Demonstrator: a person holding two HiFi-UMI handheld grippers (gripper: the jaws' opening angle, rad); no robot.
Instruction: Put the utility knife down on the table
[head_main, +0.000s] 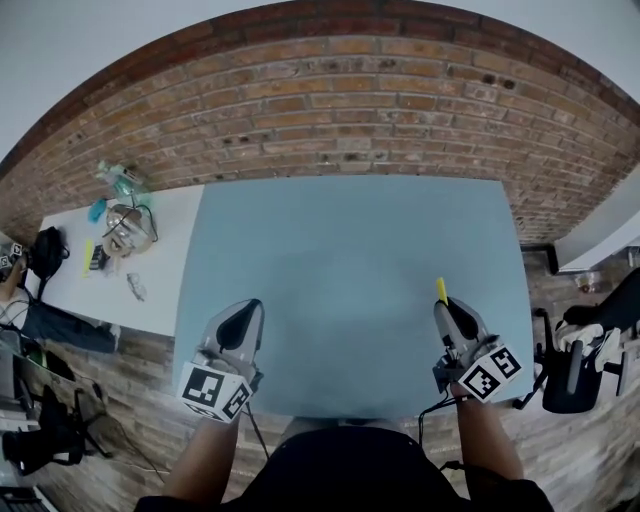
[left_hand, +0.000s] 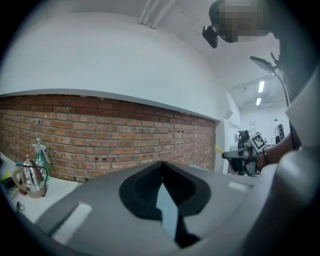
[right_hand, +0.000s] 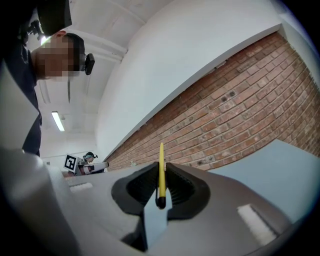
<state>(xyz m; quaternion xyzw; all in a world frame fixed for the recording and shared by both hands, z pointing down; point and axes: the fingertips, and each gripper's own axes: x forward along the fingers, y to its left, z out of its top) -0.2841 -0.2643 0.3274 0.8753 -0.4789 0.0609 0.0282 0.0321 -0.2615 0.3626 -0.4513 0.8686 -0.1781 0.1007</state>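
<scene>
A thin yellow utility knife (head_main: 441, 290) sticks forward out of my right gripper (head_main: 447, 306), which is shut on it above the near right part of the blue-grey table (head_main: 350, 240). In the right gripper view the knife (right_hand: 161, 157) stands on edge between the two pads, its tip reaching past my gripper (right_hand: 161, 166). My left gripper (head_main: 250, 308) hovers over the table's near left edge. Its jaws meet at the tip with nothing between them (left_hand: 161, 164). From the left gripper view the right gripper (left_hand: 241, 152) and the knife's yellow tip (left_hand: 218, 149) show far off to the right.
A brick wall (head_main: 340, 110) runs behind the table. A white table (head_main: 150, 290) at the left carries a spray bottle (head_main: 122, 180), a coil of cable (head_main: 125, 230) and small items. A black chair (head_main: 575, 370) stands at the right.
</scene>
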